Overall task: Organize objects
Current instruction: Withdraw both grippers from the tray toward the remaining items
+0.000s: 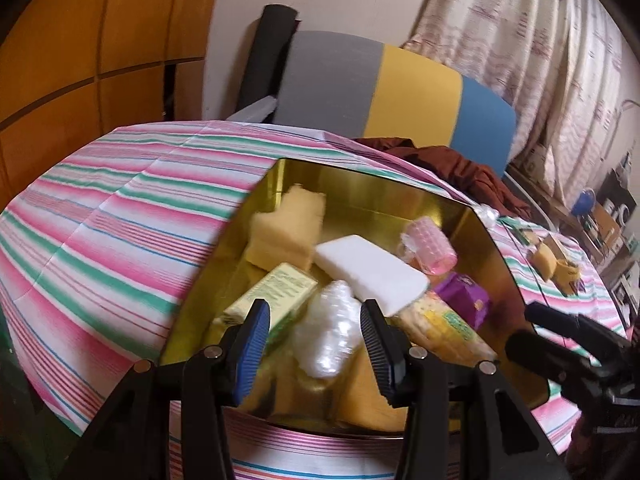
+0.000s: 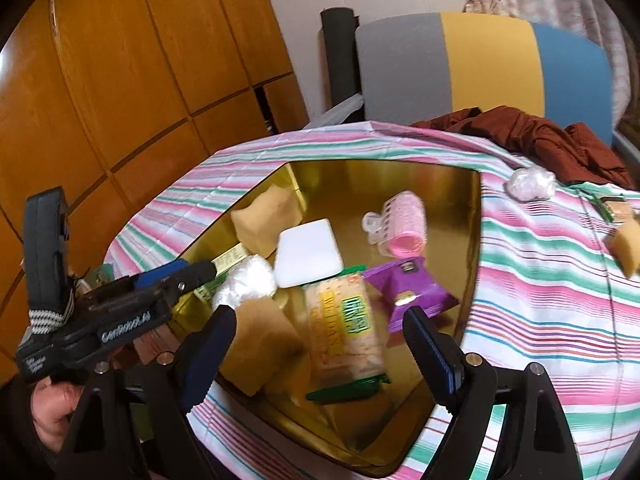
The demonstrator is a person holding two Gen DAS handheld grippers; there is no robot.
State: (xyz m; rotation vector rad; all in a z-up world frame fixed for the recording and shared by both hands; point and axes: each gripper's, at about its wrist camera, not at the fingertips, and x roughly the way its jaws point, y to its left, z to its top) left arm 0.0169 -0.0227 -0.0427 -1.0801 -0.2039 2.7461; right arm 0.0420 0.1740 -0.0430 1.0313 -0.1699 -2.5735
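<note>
I have both grippers poised over the shiny gold metal tin (image 2: 460, 216), my landmark on the pink-and-green striped tablecloth (image 1: 100, 220). My left gripper (image 1: 316, 340) stands partly spread and grips nothing; a crumpled clear plastic wad (image 1: 328, 332) lies in the tin below the gap, untouched as far as I can tell. My right gripper (image 2: 320, 344) is spread wide and empty above the tin's near end.

I judge the sorting well along: inside the tin lie a white rectangular sponge block (image 2: 306, 252), a pink hair roller (image 2: 402, 224), a purple snack pouch (image 2: 408, 288) and a cracker packet reading "WEIDAN" (image 2: 344, 328). Right of the tin, still on the cloth, sit another clear plastic wad (image 2: 530, 182) and a tan sponge cube (image 2: 626, 248). Next I should probably swing my right gripper out to fetch one. The left gripper's body reads "GenRobot.AI".
</note>
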